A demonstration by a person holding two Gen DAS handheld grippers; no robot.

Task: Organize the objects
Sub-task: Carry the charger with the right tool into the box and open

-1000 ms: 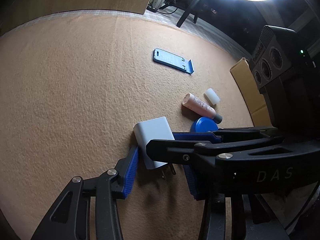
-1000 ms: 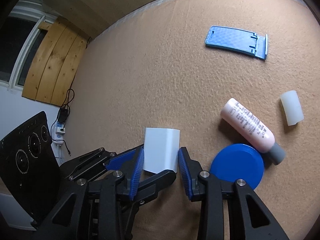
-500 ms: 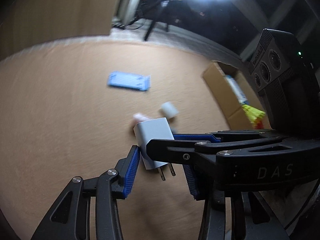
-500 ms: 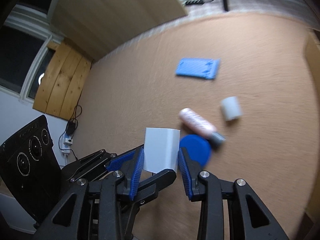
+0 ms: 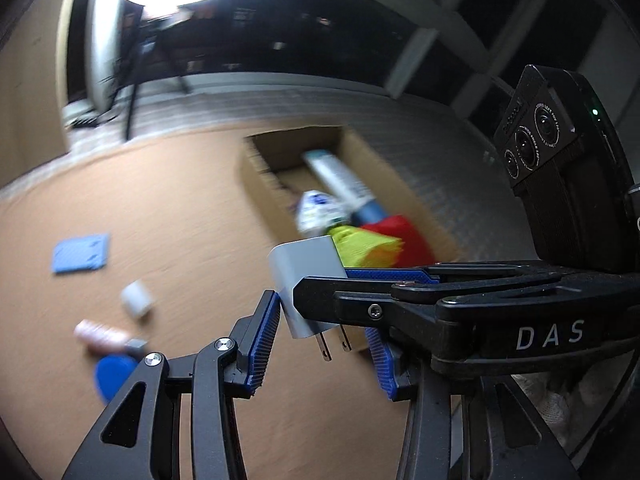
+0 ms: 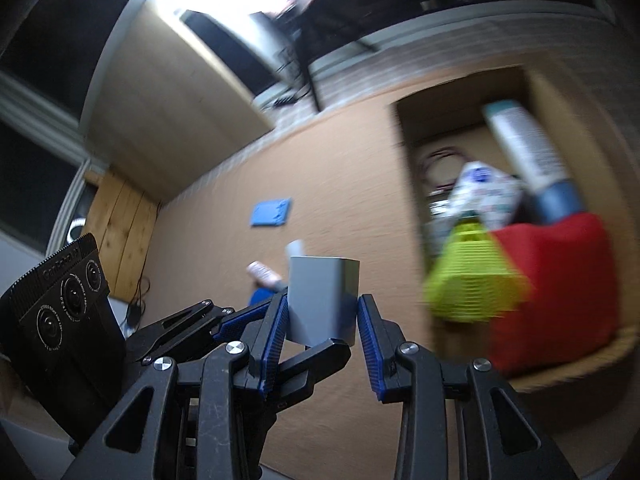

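White charger (image 5: 306,276) sits clamped between both grippers at once, lifted clear of the tan felt surface (image 5: 140,208). The right gripper (image 6: 322,316) has its blue pads pressed on the two flat sides of the body, and the left gripper (image 5: 320,332) closes across it from the other direction, its fingers crossing the right's. In the left wrist view the charger's long axis runs from about 11 o'clock at the body end to 5 o'clock, where the two prongs stick out toward the camera. The cardboard box (image 6: 404,128) lies at roughly 2 o'clock from the held charger in the right wrist view, and the right gripper seems the nearer to it. It already holds a red pouch (image 6: 560,280), a yellow-green mesh item (image 6: 468,280) and a tube (image 6: 528,148). Both grippers pitch downward, side by side. Loose items at 9 o'clock in the left view: blue stand (image 5: 82,258), pink bottle (image 5: 102,336), blue lid (image 5: 112,372)
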